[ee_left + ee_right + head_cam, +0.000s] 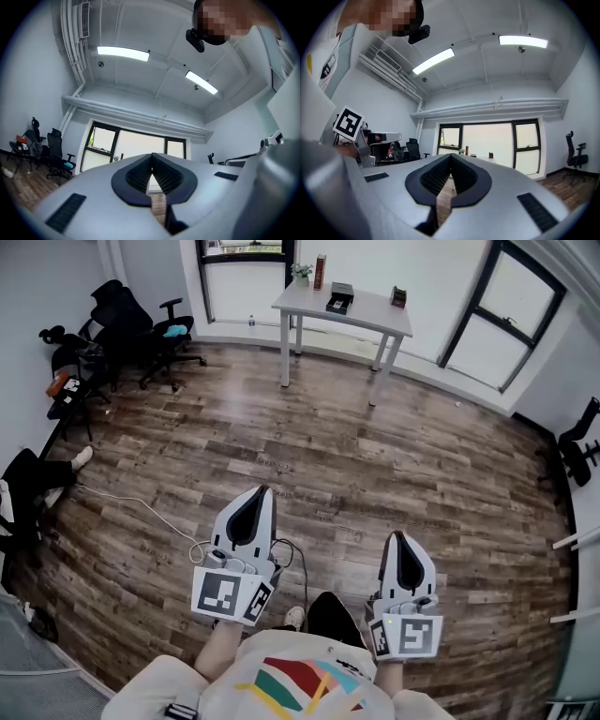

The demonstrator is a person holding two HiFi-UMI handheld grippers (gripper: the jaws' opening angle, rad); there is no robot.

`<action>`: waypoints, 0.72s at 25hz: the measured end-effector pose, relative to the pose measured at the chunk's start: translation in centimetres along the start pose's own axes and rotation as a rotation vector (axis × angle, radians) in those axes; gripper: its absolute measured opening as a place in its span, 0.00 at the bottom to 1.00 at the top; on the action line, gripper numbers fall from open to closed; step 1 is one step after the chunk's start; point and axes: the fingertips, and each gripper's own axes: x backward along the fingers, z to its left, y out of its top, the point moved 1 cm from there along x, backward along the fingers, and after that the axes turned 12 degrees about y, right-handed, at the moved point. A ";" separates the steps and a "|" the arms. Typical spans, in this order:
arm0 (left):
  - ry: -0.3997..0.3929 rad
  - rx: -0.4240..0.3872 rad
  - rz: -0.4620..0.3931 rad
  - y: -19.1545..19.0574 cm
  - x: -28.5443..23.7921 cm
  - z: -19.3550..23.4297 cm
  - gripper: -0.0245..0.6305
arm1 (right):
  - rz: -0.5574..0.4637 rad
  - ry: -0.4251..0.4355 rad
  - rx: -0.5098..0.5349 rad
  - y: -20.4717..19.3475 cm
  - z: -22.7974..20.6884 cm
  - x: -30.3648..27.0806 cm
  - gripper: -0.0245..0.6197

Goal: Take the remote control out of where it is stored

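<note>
We hold the left gripper (261, 495) and the right gripper (395, 538) closed and empty, pointed ahead — probably in transit, with the counter (375, 311) well apart.

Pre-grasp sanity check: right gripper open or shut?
Shut. In its own view the right gripper has its jaws meeting at the tips, nothing between them.

Place: an office, sparsely furnished.
Seating: black swivel chairs (141, 329) grouped by the left wall.
Desk: white table (375, 310) below the windows (497, 334), with small items too distant to name.
Floor: wood-look planks (375, 456).
Ceiling: strip lights (123, 53) and exposed pipes (71, 47).
</note>
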 end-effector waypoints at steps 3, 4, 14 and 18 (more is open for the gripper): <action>-0.019 0.004 0.003 0.0 -2.1 0.1 0.05 | 0.017 -0.025 -0.005 -0.4 -1.1 -1.2 0.04; -0.022 0.007 0.006 -0.1 -2.7 0.1 0.05 | 0.016 -0.028 -0.004 -0.4 -1.4 -1.7 0.04; -0.061 -0.031 0.026 -2.5 -10.5 -1.1 0.05 | -0.047 -0.014 -0.005 -1.3 -6.9 -9.5 0.04; -0.110 0.001 0.046 -3.9 -14.8 -2.1 0.05 | -0.043 0.007 0.022 -0.8 -8.9 -13.6 0.04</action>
